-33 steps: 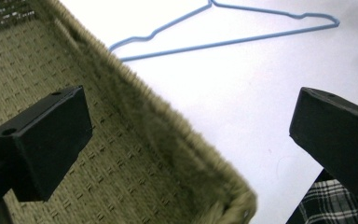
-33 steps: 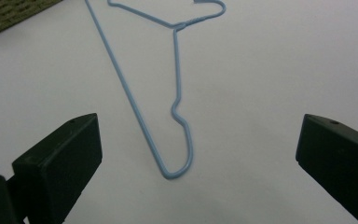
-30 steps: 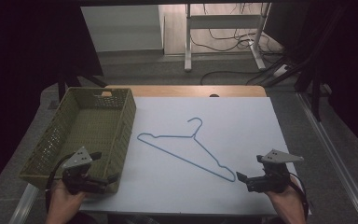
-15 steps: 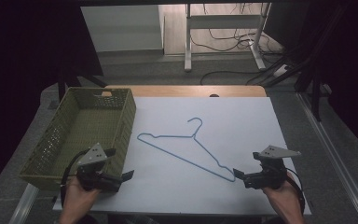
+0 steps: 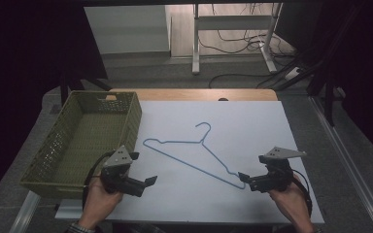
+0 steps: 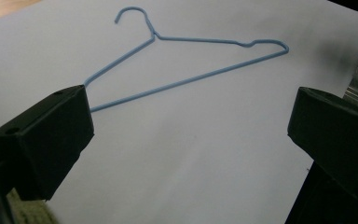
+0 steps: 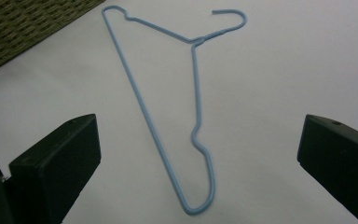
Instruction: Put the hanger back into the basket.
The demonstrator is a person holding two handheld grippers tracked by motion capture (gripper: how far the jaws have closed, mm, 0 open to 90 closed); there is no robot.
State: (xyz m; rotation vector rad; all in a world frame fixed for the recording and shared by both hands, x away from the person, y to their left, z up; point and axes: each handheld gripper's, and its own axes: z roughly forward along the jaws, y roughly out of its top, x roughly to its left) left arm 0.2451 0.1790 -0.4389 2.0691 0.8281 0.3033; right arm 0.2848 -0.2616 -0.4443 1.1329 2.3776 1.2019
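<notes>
High view: I see blue wire hanger [image 5: 194,155] flat on white table sheet [image 5: 252,126], hook toward 12 o'clock. Green basket [image 5: 53,167] at 9 o'clock of hanger, hanging over sheet's left edge. My left gripper [image 5: 143,183] at 7 o'clock, beside basket's near corner, jaws apart, holding nothing. My right gripper [image 5: 246,179] at 5 o'clock, jaws apart, tips just beside hanger's near corner.

Left gripper view: hanger [image 6: 191,65] ahead, near end hidden behind left jaw; jaws spread wide.

Right gripper view: hanger [image 7: 168,107] between spread jaws, corner nearest; basket [image 7: 23,23] at 10 o'clock.
</notes>
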